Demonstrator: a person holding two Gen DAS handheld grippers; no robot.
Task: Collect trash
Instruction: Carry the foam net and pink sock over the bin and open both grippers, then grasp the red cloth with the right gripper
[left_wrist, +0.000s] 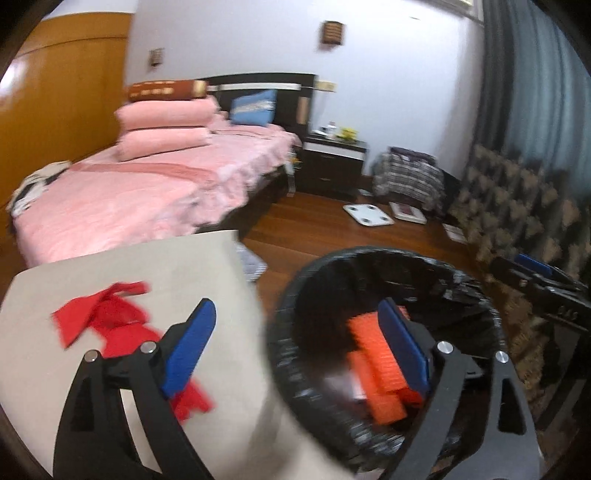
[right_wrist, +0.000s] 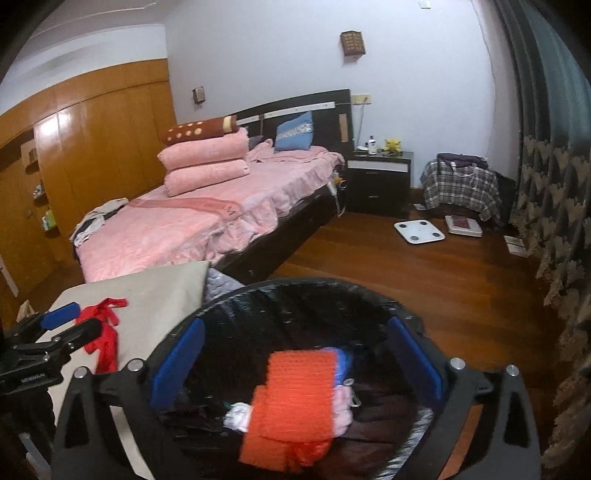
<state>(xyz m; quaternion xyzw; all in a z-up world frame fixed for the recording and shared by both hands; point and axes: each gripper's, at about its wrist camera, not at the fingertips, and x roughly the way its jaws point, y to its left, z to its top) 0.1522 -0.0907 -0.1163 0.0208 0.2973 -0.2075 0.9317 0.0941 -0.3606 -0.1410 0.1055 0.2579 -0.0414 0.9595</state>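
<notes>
orange trash (right_wrist: 291, 402) lies in the black-lined bin (left_wrist: 291, 295); both the left gripper (left_wrist: 295, 350) and right gripper (right_wrist: 295, 362) gape empty. next, probably: red scraps (left_wrist: 107, 321) on the beige table (left_wrist: 207, 266).

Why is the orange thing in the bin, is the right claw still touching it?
Apart. The right wrist view shows the right gripper wide open, orange piece lying below inside the bin.

Motion blur smears the orange item (right_wrist: 295, 402) inside the bin (right_wrist: 280, 295), its kind unclear.
</notes>
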